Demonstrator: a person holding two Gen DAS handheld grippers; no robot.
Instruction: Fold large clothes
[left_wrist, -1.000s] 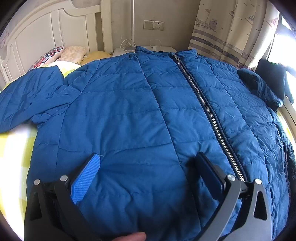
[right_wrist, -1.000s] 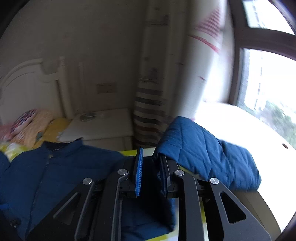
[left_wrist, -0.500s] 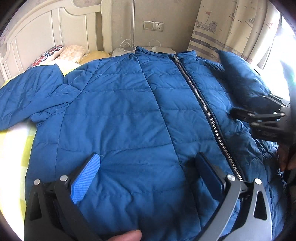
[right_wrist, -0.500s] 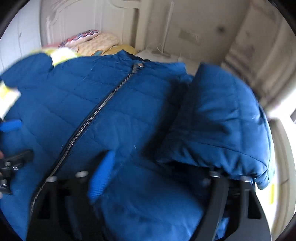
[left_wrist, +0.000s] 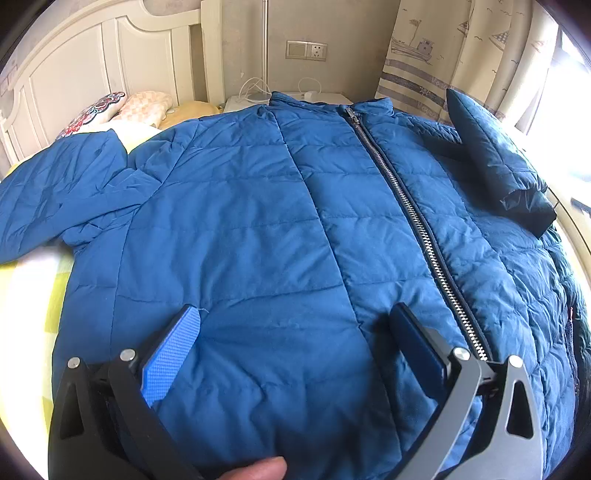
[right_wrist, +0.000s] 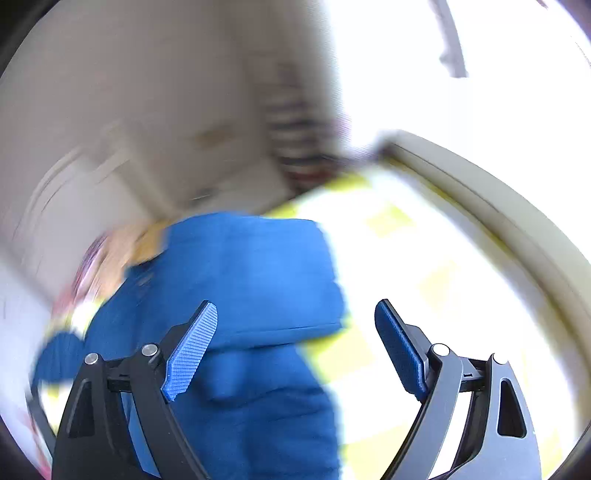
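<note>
A blue quilted jacket (left_wrist: 258, 229) lies front up on the bed, its zipper (left_wrist: 413, 218) closed. Its right sleeve (left_wrist: 495, 162) is folded over onto the chest. Its left sleeve (left_wrist: 55, 192) lies spread out to the left. My left gripper (left_wrist: 295, 325) is open and empty, low over the jacket's lower front. My right gripper (right_wrist: 295, 325) is open and empty, above the jacket's edge (right_wrist: 255, 280). The right wrist view is blurred by motion.
The jacket lies on a yellow and white checked bedsheet (left_wrist: 33, 295), which also shows in the right wrist view (right_wrist: 424, 280). A white headboard (left_wrist: 92, 62), pillows (left_wrist: 122, 110), a nightstand (left_wrist: 295, 98) and a curtain (left_wrist: 443, 55) are behind. A window ledge (right_wrist: 498, 206) runs at the right.
My right gripper opened, let go of the right sleeve on the jacket's chest, and swung away to the right. My left gripper stayed still.
</note>
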